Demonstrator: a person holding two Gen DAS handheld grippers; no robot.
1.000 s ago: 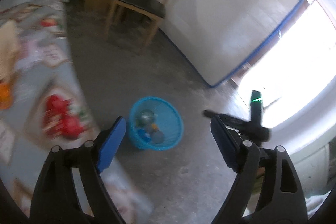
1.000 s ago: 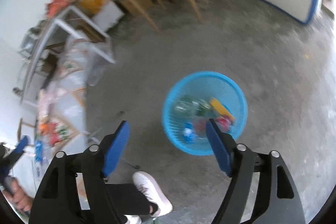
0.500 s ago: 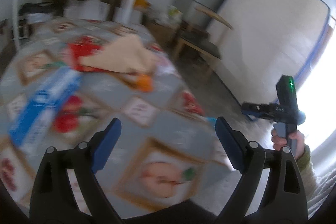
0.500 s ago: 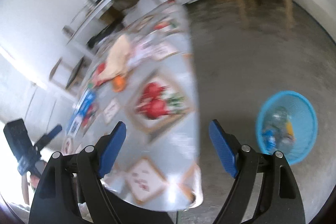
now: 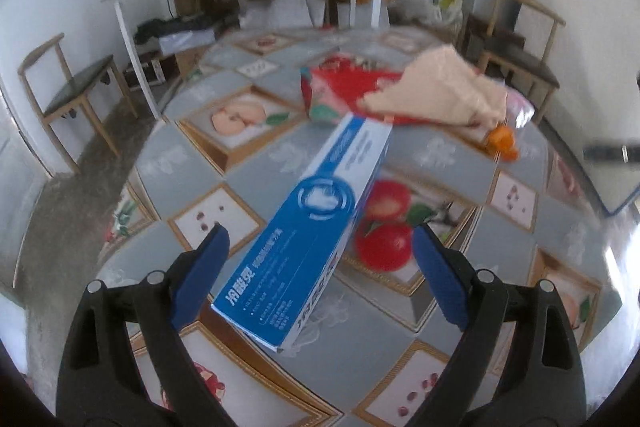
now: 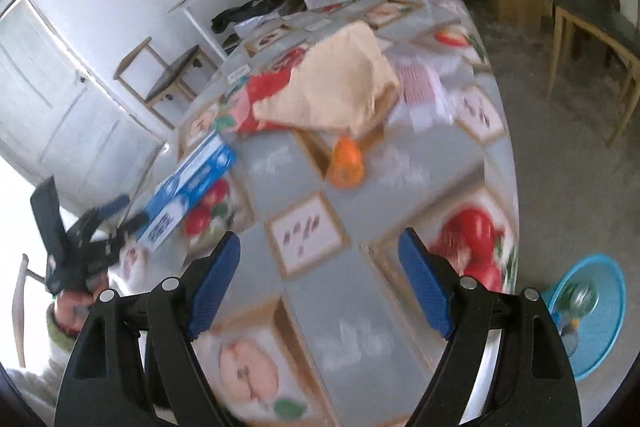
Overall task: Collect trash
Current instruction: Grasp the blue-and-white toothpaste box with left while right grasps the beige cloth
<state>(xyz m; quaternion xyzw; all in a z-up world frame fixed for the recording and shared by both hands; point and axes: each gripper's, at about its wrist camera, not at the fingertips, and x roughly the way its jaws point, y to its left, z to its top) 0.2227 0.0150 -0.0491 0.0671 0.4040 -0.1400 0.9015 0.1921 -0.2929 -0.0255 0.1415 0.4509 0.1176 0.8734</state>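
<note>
- A table with a fruit-print cloth is seen in a room with chairs and a shelf.
- The left gripper is held spread wide, empty, over a blue box lying on the table.
- A beige bag and orange scrap lie farther back.
- The right gripper is spread, empty.
- A blue basket with trash stands on the floor, right.
</note>
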